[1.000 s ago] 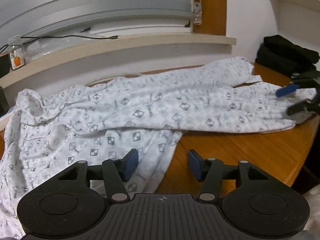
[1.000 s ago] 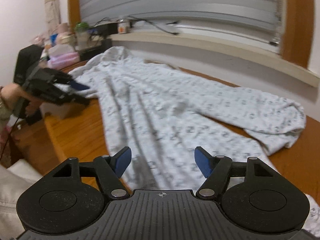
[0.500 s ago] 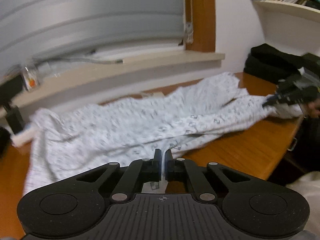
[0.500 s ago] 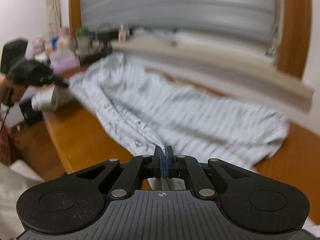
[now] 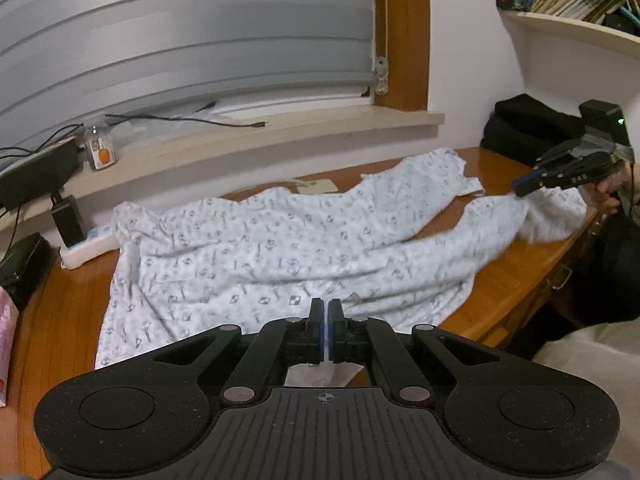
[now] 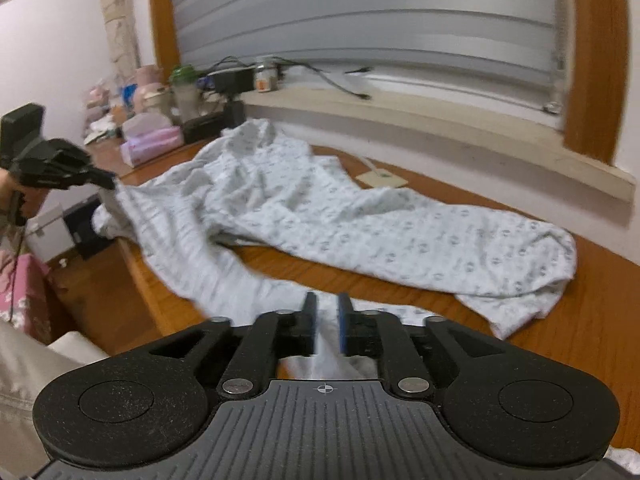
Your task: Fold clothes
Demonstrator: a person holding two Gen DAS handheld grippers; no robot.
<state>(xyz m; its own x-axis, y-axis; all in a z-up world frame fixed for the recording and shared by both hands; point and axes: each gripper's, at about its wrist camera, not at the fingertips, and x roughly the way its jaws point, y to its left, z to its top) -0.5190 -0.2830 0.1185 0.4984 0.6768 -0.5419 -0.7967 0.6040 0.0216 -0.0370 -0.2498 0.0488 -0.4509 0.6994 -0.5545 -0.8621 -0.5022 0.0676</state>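
A white garment with a small dark print (image 5: 280, 248) lies spread and wrinkled across the wooden table (image 5: 500, 280). My left gripper (image 5: 324, 320) is shut on its near edge, and a fold of cloth shows between the blue pads. The right wrist view has that gripper (image 6: 108, 180) at the far left, lifting a corner of the garment (image 6: 360, 220). My right gripper (image 6: 325, 312) is opening: a gap shows between its pads, with cloth still lying in it. From the left wrist view it (image 5: 520, 190) sits at the garment's far right end.
A window sill behind the table carries a cable, a small jar (image 5: 100, 152) and a black box. A power strip (image 5: 86, 246) lies at the back left and dark folded clothes (image 5: 532, 128) at the back right. Tissue packs (image 6: 152, 144) and bottles crowd one corner. A paper card (image 6: 382, 178) lies on the table.
Both grippers went from open to shut on the garment's edges and rose, pulling the cloth up and toward me. The right jaws have since parted a little.
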